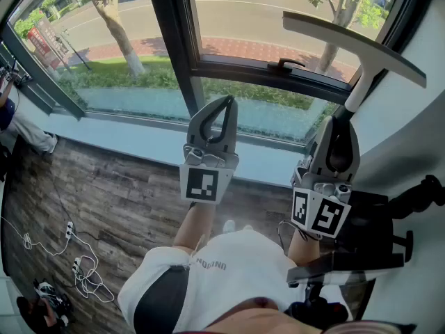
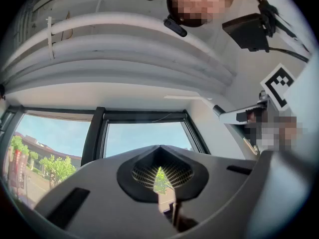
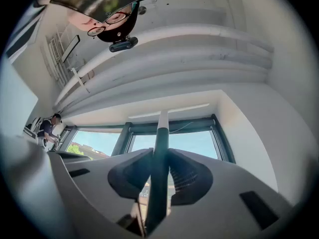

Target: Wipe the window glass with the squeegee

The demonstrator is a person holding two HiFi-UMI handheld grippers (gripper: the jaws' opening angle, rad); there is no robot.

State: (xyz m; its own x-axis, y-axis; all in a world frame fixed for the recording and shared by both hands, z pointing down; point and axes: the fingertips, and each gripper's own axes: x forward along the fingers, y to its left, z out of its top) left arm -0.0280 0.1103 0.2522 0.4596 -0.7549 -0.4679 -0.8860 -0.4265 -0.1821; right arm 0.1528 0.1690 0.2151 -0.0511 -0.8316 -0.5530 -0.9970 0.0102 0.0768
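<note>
- Grips the squeegee (image 1: pixel 356 46) by its dark handle between the fingers of the right gripper (image 1: pixel 340 120), shut tight on the shaft.
- Holds the pale blade up and tilted before the window glass (image 1: pixel 118 40), at its right side; contact with the pane not clear.
- Shows the left gripper (image 1: pixel 226 103) beside it, above the sill (image 1: pixel 139 139), fingers pressed together at the tips, nothing between.

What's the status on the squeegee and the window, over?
Left gripper shut, empty. Right gripper shut on the squeegee, blade up by the window glass, contact unclear. Window latch sits below the blade.
</note>
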